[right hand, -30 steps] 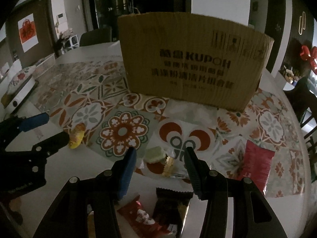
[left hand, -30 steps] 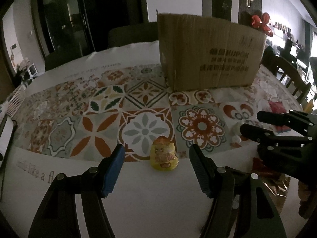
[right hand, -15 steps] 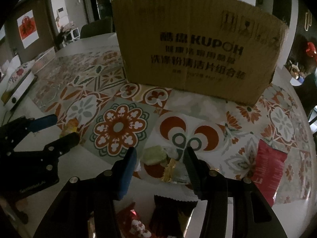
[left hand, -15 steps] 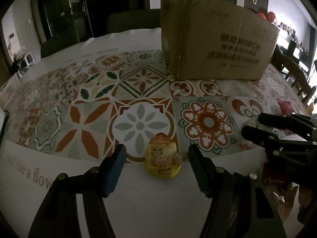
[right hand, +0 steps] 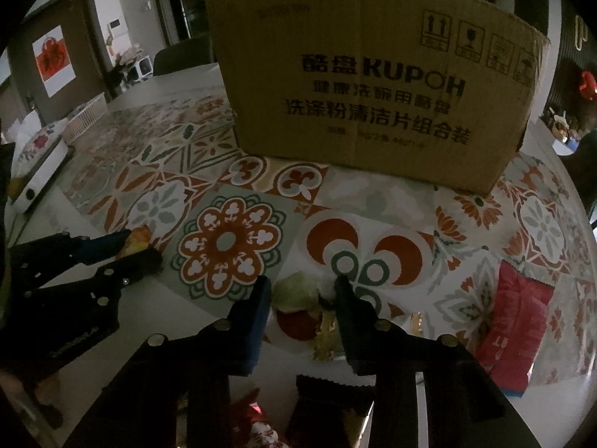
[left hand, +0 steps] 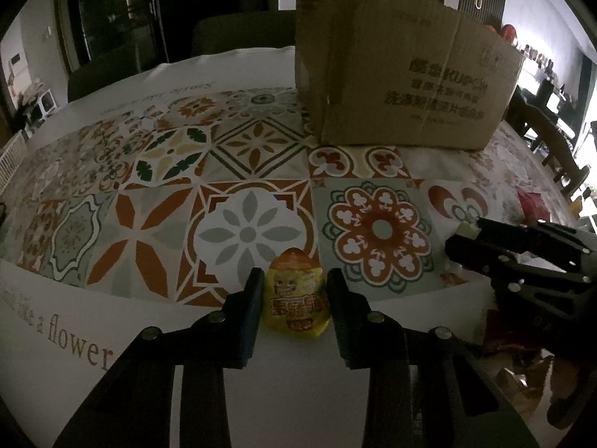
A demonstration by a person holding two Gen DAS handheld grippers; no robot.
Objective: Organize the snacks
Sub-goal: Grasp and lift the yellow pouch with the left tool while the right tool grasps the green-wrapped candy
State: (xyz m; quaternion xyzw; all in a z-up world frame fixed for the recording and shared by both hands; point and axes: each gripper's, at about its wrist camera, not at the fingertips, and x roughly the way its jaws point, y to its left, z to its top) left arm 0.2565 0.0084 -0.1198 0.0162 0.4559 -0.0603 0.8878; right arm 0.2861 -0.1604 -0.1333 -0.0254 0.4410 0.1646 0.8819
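Note:
A yellow egg-shaped snack packet [left hand: 296,295] lies on the patterned tablecloth, and my left gripper [left hand: 294,291] has closed around it, fingers touching both sides. In the right wrist view the left gripper [right hand: 138,248] shows at the left with the yellow packet [right hand: 136,240] between its tips. My right gripper [right hand: 302,291] has its fingers around a pale green snack [right hand: 296,289] on the table, nearly closed on it. It shows in the left wrist view [left hand: 464,237] at the right. The cardboard box [right hand: 373,86] stands behind.
A red packet [right hand: 516,321] lies to the right. A dark packet [right hand: 328,403], a red wrapped snack [right hand: 261,429] and a gold wrapper [right hand: 326,330] lie near my right gripper. Chairs stand beyond the table.
Both grippers moved forward and narrowed: the left closed onto the yellow packet, the right closed in around the green snack.

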